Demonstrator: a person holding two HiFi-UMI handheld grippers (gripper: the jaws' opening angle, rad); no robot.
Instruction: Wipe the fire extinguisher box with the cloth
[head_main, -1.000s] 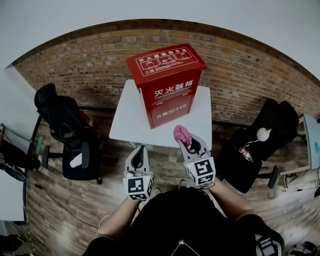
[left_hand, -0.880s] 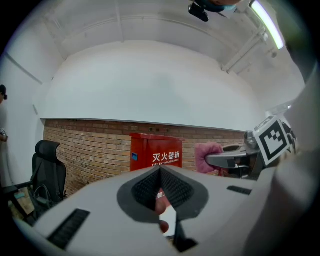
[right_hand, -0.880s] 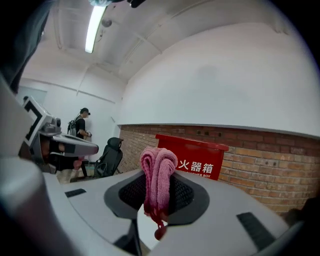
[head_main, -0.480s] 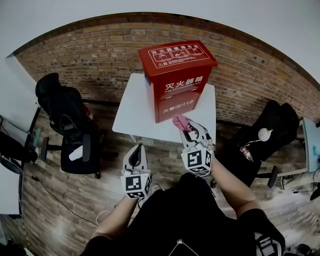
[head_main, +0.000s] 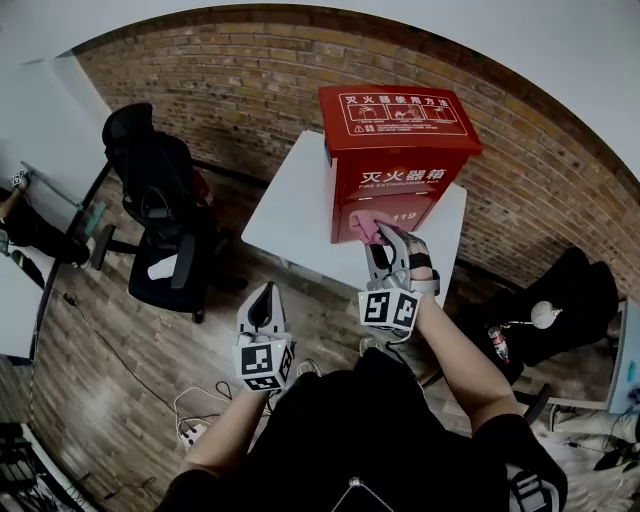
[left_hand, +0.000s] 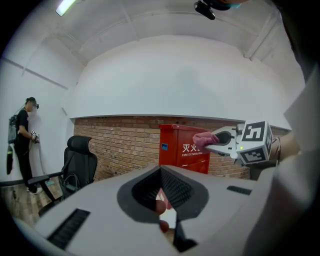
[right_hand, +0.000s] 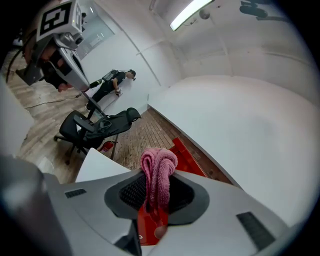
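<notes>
Right gripper (head_main: 383, 238) clamps a bunched pink knitted cloth (right_hand: 158, 175) at the lower front of the red metal fire extinguisher box (head_main: 395, 160) on the white table (head_main: 290, 215). Left gripper (head_main: 263, 305) hangs closed, empty, well back. Best to press flat and sweep overlapping strokes.

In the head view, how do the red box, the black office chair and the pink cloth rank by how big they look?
1. red box and black office chair: about alike in spread, too close to rank.
2. pink cloth: by far the smallest, though it is no farther from the camera than the others.
</notes>
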